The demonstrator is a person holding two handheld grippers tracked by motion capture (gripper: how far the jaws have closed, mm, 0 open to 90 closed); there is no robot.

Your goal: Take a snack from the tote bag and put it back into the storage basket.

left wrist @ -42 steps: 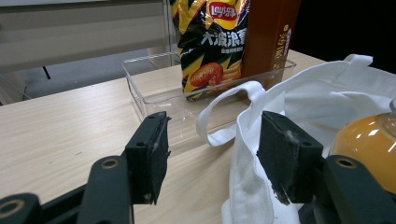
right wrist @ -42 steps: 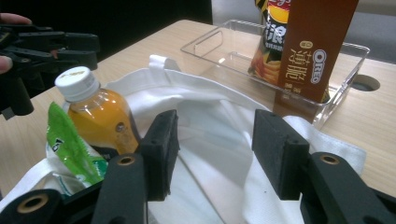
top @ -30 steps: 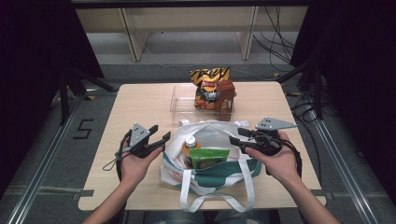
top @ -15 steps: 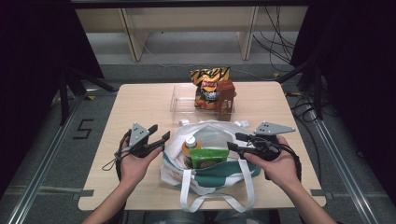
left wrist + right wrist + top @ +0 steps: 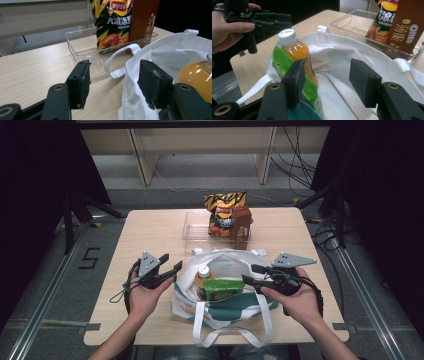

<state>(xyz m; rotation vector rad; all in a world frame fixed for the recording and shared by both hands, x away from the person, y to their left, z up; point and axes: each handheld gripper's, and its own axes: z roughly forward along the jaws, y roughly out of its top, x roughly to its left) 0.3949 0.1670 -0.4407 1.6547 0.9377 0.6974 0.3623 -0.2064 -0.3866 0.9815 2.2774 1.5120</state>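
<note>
As our right hand-held gripper (image 5: 325,82) has just been opening, empty, the upright orange juice bottle (image 5: 298,53) stands in the tote bag (image 5: 342,65) just ahead-left; our left hand-held gripper (image 5: 113,83) gapes too.

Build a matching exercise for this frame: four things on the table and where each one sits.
Things:
1. chip bag
2. brown box
3. orange bottle
4. green packet

Places:
A. in the tote bag, white cap up
B. in the clear tray, at its right end
C. in the tote bag, in front of the bottle
D. in the clear tray, left of the box

Pairs: 1-D, 2-B, 3-A, 4-C
</note>
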